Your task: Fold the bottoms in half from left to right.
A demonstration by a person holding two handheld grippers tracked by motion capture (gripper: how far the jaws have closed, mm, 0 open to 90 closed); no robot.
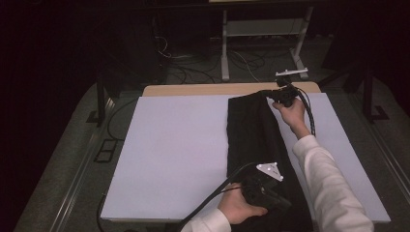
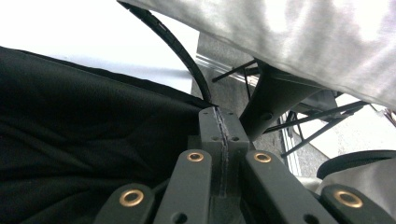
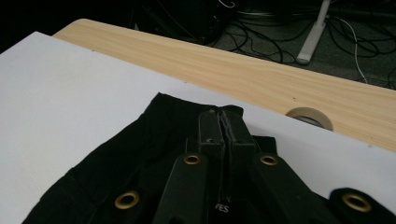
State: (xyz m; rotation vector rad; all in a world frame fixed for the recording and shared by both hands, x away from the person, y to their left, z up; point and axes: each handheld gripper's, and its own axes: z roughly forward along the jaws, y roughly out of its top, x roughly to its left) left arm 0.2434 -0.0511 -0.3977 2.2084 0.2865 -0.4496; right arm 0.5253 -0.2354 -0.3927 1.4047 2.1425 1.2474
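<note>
My left gripper (image 1: 270,193) sits at the near edge of the white rectangular board (image 1: 174,150), jaws pressed fully together on a fold of the long black cloth garment (image 1: 254,140); in the left gripper view a thin line of fabric shows between the pads. My right gripper (image 1: 280,96) is at the far end, jaws likewise closed tight, pinching the garment's far hem. The garment lies lengthwise on the right half of the board, running from near edge to far edge, between my two hands. A pale wooden tabletop (image 3: 261,74) shows beyond the board.
</note>
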